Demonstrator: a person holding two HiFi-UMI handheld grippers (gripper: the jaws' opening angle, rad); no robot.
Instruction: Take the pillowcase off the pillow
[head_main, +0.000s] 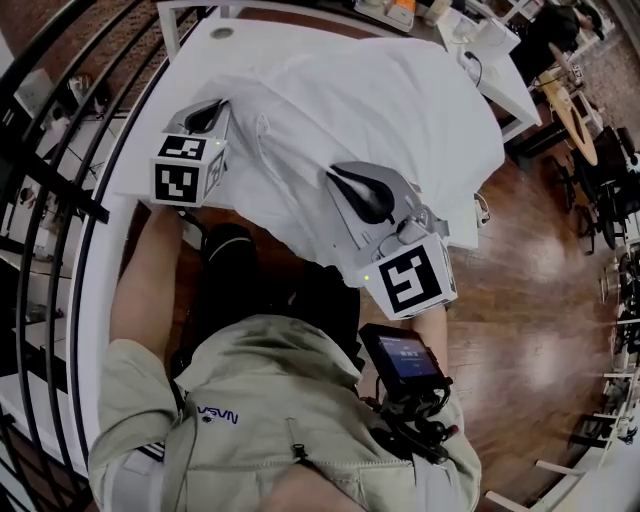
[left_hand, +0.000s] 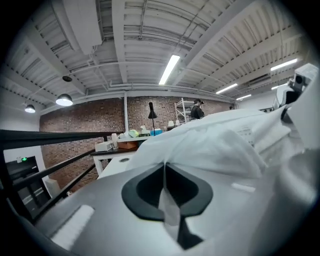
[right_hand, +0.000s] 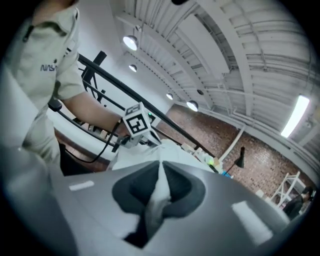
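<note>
A white pillow in its white pillowcase (head_main: 400, 110) lies across the white table (head_main: 200, 50), its near edge hanging toward me. My left gripper (head_main: 222, 106) is at the pillow's near-left edge, shut on a pinch of pillowcase cloth. In the left gripper view a thin fold of pillowcase (left_hand: 220, 145) runs between the closed jaws of the left gripper (left_hand: 164, 166). My right gripper (head_main: 338, 172) is at the near middle edge. In the right gripper view the right gripper (right_hand: 160, 166) is likewise shut on a bunched strip of the pillowcase (right_hand: 156, 200).
A black railing (head_main: 60, 180) curves along the left of the table. Wooden floor (head_main: 540, 260) lies to the right, with another white desk (head_main: 490, 50) and chairs at the back right. A small screen device (head_main: 405, 360) hangs at my chest. The left gripper's marker cube (right_hand: 137, 122) shows in the right gripper view.
</note>
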